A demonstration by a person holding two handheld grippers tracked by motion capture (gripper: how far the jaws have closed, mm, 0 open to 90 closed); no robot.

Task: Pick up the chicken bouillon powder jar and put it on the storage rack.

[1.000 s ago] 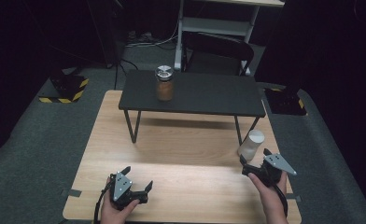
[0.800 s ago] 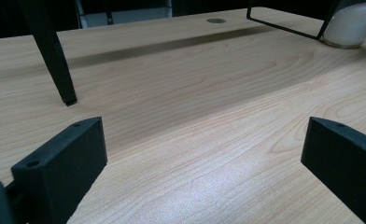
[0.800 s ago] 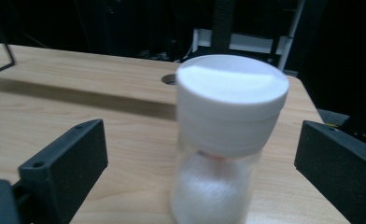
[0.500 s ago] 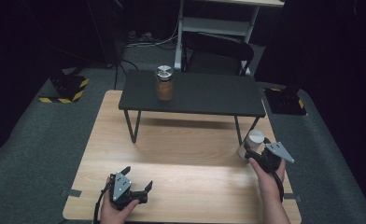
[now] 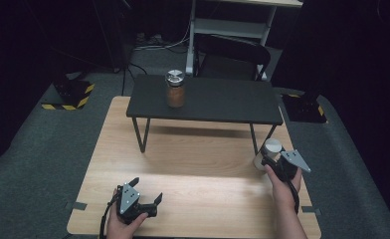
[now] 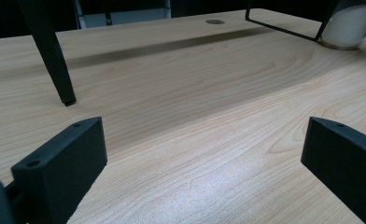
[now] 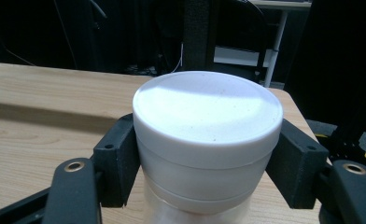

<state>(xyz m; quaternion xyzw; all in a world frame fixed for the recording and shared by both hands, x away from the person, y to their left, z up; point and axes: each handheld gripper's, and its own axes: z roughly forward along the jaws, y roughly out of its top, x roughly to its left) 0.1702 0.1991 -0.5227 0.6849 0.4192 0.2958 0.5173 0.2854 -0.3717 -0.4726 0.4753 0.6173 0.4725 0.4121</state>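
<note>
A white-lidded jar [image 5: 271, 148] stands on the wooden table [image 5: 198, 159] beside the right leg of the low black stand; it also shows far off in the left gripper view [image 6: 348, 25]. My right gripper [image 5: 267, 160] has just been closing, and its pads now press both sides of the jar's lid [image 7: 208, 116], so the right gripper [image 7: 208, 170] is shut on it. My left gripper [image 5: 146, 190] rests near the table's front left, open, with only bare wood between the jaws [image 6: 204, 163].
A low black stand [image 5: 223, 102] sits at the back of the wooden table, carrying a brown jar with a silver lid [image 5: 175, 90]. One of its legs [image 6: 50, 51] rises ahead of the left gripper. A chair [image 5: 233, 55] and dark floor lie beyond.
My right gripper has moved forward to the white-lidded jar and its jaws have closed onto the lid. The left gripper has not moved.
</note>
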